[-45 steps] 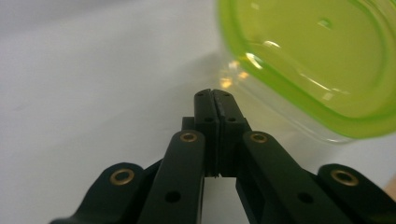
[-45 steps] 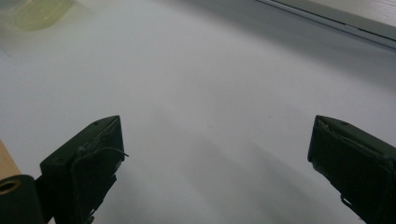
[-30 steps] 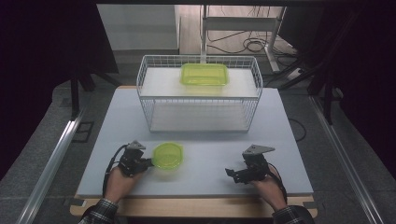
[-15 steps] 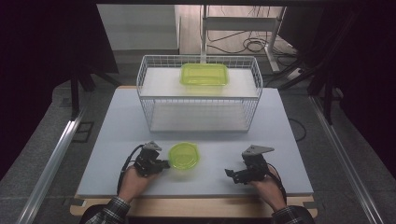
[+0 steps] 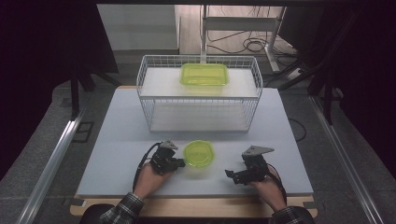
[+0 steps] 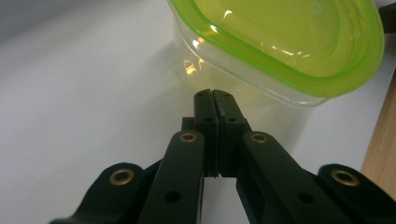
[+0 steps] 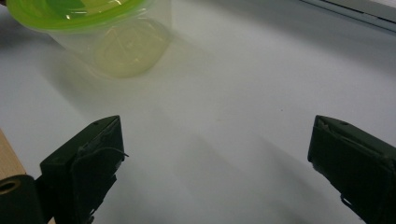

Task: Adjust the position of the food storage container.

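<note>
A small round clear container with a green lid [image 5: 199,154] stands on the white table near the front. My left gripper [image 5: 181,163] lies just left of it, shut with nothing between its jaws. In the left gripper view the closed tips [image 6: 215,95] sit right at the container's clear wall [image 6: 243,70]. My right gripper [image 5: 231,175] rests on the table to the container's right, apart from it and open. The right gripper view has the wide-apart jaws of that gripper [image 7: 215,140] over bare table, with the container [image 7: 93,28] farther off at the upper left.
A white wire rack [image 5: 140,77] stands at the back of the table, with a rectangular green-lidded container [image 5: 204,74] on its top level. The table's wooden front edge [image 5: 196,207] runs under both forearms.
My left gripper has slid to the right along the table, and the round container has moved right ahead of its closed tips. The right gripper has stayed where it was.
</note>
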`<state>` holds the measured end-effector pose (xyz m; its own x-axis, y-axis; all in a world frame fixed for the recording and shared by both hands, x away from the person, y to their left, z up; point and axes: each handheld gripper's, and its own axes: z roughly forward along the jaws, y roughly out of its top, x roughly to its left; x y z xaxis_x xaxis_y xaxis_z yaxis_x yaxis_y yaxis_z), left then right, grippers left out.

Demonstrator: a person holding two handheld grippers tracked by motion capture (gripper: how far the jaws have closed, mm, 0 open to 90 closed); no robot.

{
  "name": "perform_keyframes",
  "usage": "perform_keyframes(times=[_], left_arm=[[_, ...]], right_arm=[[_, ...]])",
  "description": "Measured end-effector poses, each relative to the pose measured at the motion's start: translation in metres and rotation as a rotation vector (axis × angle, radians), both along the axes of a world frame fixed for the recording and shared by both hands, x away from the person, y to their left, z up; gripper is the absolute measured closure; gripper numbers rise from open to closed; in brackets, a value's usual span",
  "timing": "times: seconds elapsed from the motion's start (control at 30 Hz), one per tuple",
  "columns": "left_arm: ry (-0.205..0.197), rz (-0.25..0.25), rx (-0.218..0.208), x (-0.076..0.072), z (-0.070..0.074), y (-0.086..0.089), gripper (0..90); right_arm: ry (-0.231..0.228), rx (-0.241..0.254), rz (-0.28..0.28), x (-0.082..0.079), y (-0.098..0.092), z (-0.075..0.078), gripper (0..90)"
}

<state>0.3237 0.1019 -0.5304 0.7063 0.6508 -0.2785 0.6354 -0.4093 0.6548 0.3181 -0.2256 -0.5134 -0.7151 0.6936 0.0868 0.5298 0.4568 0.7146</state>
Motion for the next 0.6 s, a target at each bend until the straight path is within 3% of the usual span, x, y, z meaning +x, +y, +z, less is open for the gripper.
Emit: perform_keyframes(times=[0.2,0.23,0.3,0.33,0.37,0.4,0.43,0.53,0.6], left_arm=[[-0.028,0.007,0.019,-0.003,0.003,0.002,85.6],[-0.059,0.018,0.027,-0.007,0.008,0.007,77.3],[-0.079,0.021,0.033,-0.009,0.010,0.010,65.2],[-0.098,0.030,0.037,-0.012,0.012,0.013,65.2],[-0.112,0.037,0.037,-0.015,0.014,0.016,59.0],[-0.125,0.045,0.032,-0.017,0.015,0.019,47.3],[-0.134,0.052,0.028,-0.019,0.016,0.022,47.3],[-0.166,0.067,0.018,-0.026,0.020,0.029,29.1],[-0.178,0.077,0.017,-0.029,0.022,0.033,21.6]], right_arm=[[-0.002,0.002,-0.002,0.000,-0.001,0.000,3.9],[-0.004,0.003,-0.001,0.000,-0.001,0.001,3.8],[-0.008,0.004,0.000,-0.001,-0.001,0.001,3.9],[-0.008,0.004,0.000,-0.001,-0.001,0.001,3.9],[-0.009,0.003,0.000,-0.001,-0.001,0.001,3.9],[-0.015,0.004,0.004,-0.002,0.000,0.002,3.8],[-0.015,0.004,0.004,-0.002,0.000,0.002,3.8],[-0.025,0.000,0.016,-0.003,0.001,0.002,3.8],[-0.028,0.001,0.018,-0.003,0.001,0.002,3.8]])
